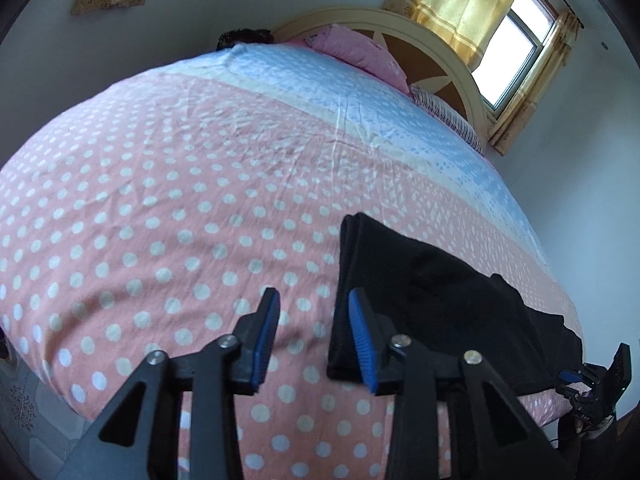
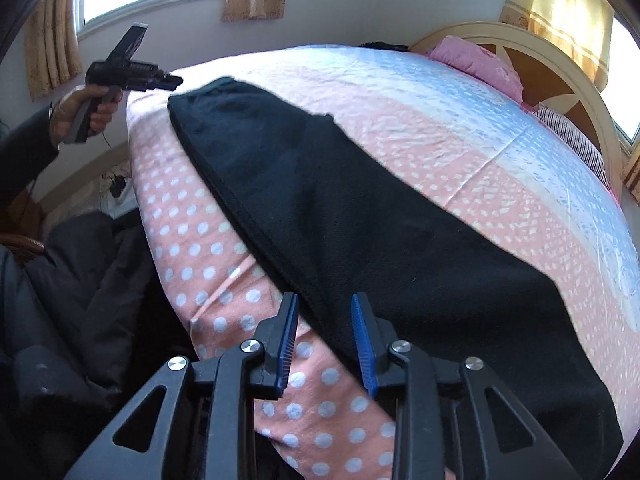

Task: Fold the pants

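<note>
pants [image 2: 360,220] lower end cut off by frame edge, dark object [image 1: 244,36] behind bed too small to tell

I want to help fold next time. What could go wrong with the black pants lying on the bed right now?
1. The black pants lie close along the edge of the bed, so a tug might slide them off.
2. Both the left hand-held gripper and the right hand-held gripper are open and hold nothing, so the next grab might catch just one layer and undo the fold.
</note>
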A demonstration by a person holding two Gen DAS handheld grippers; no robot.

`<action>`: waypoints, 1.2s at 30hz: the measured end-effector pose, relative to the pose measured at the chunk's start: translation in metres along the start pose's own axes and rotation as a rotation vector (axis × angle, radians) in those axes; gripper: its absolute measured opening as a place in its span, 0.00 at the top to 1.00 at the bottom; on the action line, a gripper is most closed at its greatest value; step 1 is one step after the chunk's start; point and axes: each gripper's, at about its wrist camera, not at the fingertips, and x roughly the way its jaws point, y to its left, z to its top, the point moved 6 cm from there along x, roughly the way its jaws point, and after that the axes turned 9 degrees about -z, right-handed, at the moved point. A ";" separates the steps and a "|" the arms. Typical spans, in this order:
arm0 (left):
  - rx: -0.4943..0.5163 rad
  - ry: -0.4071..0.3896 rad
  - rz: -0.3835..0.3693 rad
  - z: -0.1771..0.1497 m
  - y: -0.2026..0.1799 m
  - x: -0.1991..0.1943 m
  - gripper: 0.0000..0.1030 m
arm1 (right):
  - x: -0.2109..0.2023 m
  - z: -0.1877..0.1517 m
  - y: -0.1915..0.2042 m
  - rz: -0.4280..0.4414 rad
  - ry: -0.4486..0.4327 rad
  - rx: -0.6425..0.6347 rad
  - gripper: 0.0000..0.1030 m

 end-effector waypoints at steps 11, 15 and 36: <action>0.317 -0.016 0.027 -0.007 -0.102 0.031 0.33 | 0.056 0.107 -0.031 0.066 -0.035 0.189 0.72; 0.303 0.065 -0.023 -0.029 -0.110 0.059 0.33 | 0.099 0.142 -0.030 0.203 0.010 0.327 0.72; 0.447 0.147 0.016 -0.077 -0.120 0.057 0.25 | 0.212 0.158 -0.011 0.350 0.218 0.570 0.95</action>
